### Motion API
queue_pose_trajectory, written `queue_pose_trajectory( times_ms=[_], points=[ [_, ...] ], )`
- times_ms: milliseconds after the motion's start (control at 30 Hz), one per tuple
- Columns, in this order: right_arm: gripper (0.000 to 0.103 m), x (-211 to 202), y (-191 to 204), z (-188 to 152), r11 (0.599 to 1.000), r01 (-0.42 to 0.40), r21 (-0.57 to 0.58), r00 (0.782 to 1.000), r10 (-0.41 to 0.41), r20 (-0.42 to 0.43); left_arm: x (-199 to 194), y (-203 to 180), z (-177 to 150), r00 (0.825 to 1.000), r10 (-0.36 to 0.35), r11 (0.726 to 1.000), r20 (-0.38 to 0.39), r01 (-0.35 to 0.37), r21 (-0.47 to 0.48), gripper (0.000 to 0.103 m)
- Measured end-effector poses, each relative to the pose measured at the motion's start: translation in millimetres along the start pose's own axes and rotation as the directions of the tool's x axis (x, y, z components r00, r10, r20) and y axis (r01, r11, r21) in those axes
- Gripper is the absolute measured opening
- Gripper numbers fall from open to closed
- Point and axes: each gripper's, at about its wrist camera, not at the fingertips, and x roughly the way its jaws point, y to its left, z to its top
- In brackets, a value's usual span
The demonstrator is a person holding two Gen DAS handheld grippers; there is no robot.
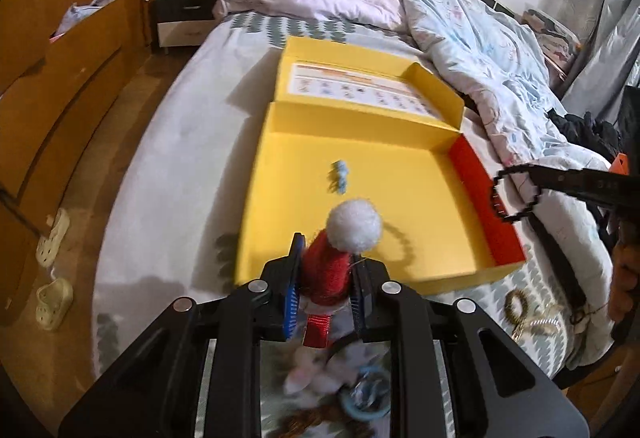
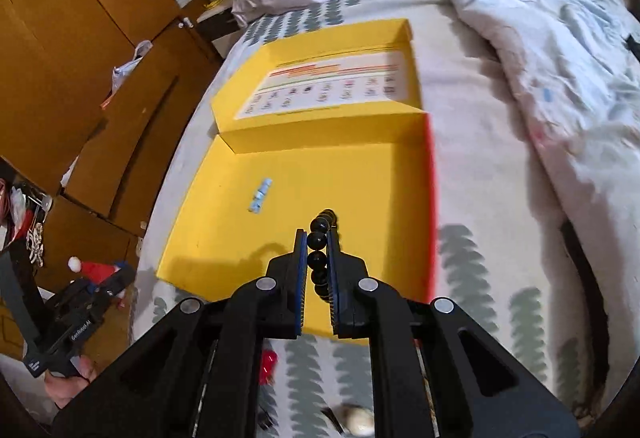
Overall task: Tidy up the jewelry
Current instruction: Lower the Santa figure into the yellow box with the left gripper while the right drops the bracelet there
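A: On our left, the left gripper [image 1: 326, 274] is clamped tight on a hair clip [image 1: 334, 266]: a red knitted Santa hat with a white pompom on top and a shiny red bar underneath. We see it poised over the near edge of the box [image 1: 360, 174].

B: And the box lies open on the bed [image 1: 168, 142], yellow inside with one red wall on its right, its lid folded back flat with a printed sheet stuck on it.

A: In the middle of its floor we spot a small pale blue piece [image 1: 339, 178], lying alone, well apart from the walls.

B: Further right, the right gripper [image 2: 318, 270] has its pads squeezed together on a bracelet [image 2: 320, 238] of glossy black round beads. We see the string standing edge-on between the pads, its far end poking past the tips, above the near part of the box.

A: On the bedsheet at the far right, beside the box's near corner, we make out some gold-coloured pieces [image 1: 528, 314], too blurred to sort.
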Motion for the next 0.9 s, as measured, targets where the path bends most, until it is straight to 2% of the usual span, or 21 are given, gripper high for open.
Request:
queue_pose_trajectory(
  times_ms=[167, 267, 367, 533, 633, 900],
  points=[
    [0.01, 33, 1, 18, 0.999, -0.03, 0.013, 0.999, 0.03, -0.042, 34, -13, 24, 0.998, -0.02, 1.0, -0.053, 0.02, 0.0, 0.021],
    [0.01, 51, 0, 29, 1.0, 0.006, 0.009, 0.998, -0.006, -0.063, 63, -19, 38, 0.995, -0.028, 1.0, -0.095, 0.027, -0.008, 0.021],
    [0.01, 68, -3, 38, 1.0, 0.005, 0.003, 0.997, -0.005, -0.081, 86, -26, 49, 0.991, -0.035, 0.999, -0.128, 0.034, -0.012, 0.021],
    [0.01, 98, -13, 47, 1.0, 0.025, 0.001, 0.994, -0.024, -0.106, 115, -37, 63, 0.988, -0.04, 0.999, -0.146, 0.042, 0.006, 0.021],
    [0.01, 112, -18, 53, 1.0, 0.024, 0.002, 0.993, -0.024, -0.112, 132, -38, 70, 0.985, -0.067, 0.998, -0.161, 0.066, -0.009, 0.021],
    [0.01, 130, -31, 69, 0.999, 0.05, 0.001, 0.994, -0.049, -0.096, 178, -35, 80, 0.975, -0.113, 0.994, -0.192, 0.108, -0.035, 0.021]
  ],
)
